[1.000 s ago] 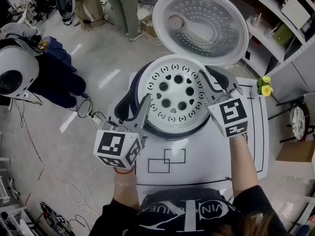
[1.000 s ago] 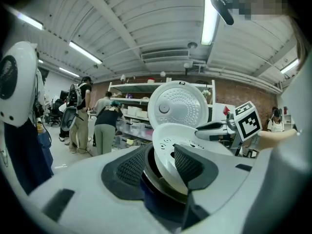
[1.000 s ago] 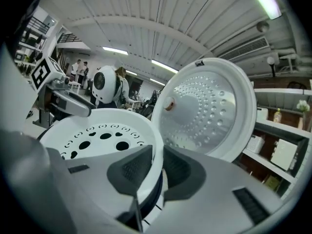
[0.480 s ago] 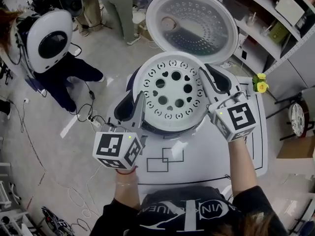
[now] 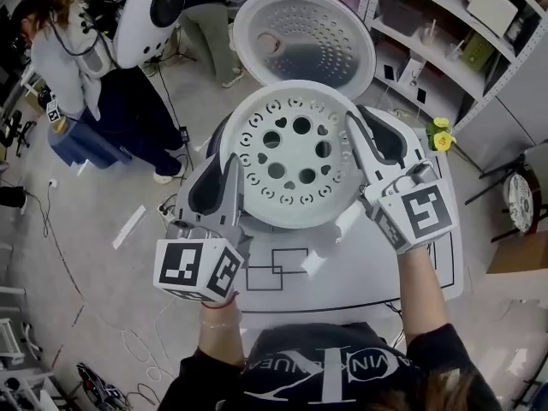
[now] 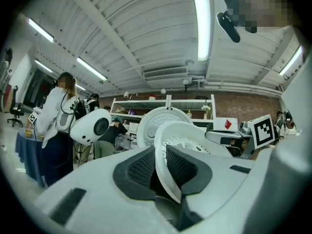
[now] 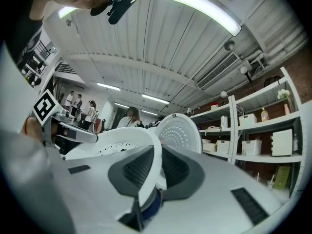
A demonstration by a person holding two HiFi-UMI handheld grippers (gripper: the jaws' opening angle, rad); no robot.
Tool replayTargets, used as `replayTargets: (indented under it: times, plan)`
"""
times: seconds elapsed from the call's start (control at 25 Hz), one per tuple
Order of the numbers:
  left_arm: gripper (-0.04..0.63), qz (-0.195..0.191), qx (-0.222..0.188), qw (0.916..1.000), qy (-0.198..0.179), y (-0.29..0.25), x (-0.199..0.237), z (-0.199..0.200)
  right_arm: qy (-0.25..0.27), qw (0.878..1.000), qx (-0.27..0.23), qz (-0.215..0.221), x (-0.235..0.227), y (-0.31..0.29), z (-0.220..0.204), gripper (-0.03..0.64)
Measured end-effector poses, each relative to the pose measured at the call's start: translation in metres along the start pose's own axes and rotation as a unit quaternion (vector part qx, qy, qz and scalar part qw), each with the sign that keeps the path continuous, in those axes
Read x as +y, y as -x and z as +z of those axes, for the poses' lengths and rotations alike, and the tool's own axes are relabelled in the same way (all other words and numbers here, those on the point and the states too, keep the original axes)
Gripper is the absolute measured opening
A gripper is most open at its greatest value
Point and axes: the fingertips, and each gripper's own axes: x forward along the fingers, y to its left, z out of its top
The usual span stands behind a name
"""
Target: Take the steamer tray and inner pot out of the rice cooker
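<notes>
The white perforated steamer tray [image 5: 291, 157] is held level above the rice cooker, whose body and inner pot are hidden beneath it. My left gripper [image 5: 229, 178] is shut on the tray's near-left rim [image 6: 168, 152]; its jaws have just been closing, and the rim sits between the pads. My right gripper [image 5: 360, 139] is shut on the right rim [image 7: 146, 145]; its jaws have also just been closing on it. In the left gripper view the left gripper [image 6: 158, 165] pinches the rim edge-on. In the right gripper view the right gripper [image 7: 155, 168] does the same.
The cooker's open lid [image 5: 304, 37] stands up behind the tray. The white table [image 5: 368, 268] has black rectangle outlines [image 5: 265, 276]. Yellow flowers [image 5: 440, 135] and shelves [image 5: 454, 32] are at the right. People and a round white machine [image 5: 150, 11] stand on the floor at left.
Both grippers have risen with the steamer tray, which now sits higher and larger in view, clear of the cooker. The left jaws have closed in on the rim.
</notes>
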Motion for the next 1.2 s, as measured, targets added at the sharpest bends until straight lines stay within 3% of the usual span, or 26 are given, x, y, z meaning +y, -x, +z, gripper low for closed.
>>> replayTargets:
  times: [0.16, 0.36, 0.48, 0.68, 0.96, 1.2]
  plan:
    - [0.069, -0.012, 0.000, 0.9999, -0.003, -0.010, -0.061, -0.008, -0.013, 1.000, -0.010, -0.014, -0.040, 0.048, -0.003, 0.049]
    - [0.069, -0.048, 0.012, 0.9987, 0.014, -0.012, -0.062, -0.006, 0.004, 0.999, 0.020, -0.041, -0.038, 0.060, 0.000, 0.049]
    - [0.069, -0.073, 0.024, 0.9968, 0.021, -0.024, -0.092, -0.014, 0.004, 0.998, 0.032, -0.063, -0.060, 0.086, -0.006, 0.049]
    - [0.069, -0.105, 0.052, 0.9927, 0.025, -0.045, -0.171, -0.046, -0.020, 0.994, 0.055, -0.097, -0.112, 0.153, -0.042, 0.049]
    - [0.069, -0.153, 0.107, 0.9820, 0.031, -0.070, -0.218, -0.095, -0.055, 0.982, 0.107, -0.148, -0.142, 0.203, -0.099, 0.049]
    - [0.066, -0.172, 0.158, 0.9714, 0.043, -0.093, -0.246, -0.147, -0.084, 0.971, 0.143, -0.172, -0.165, 0.230, -0.155, 0.049]
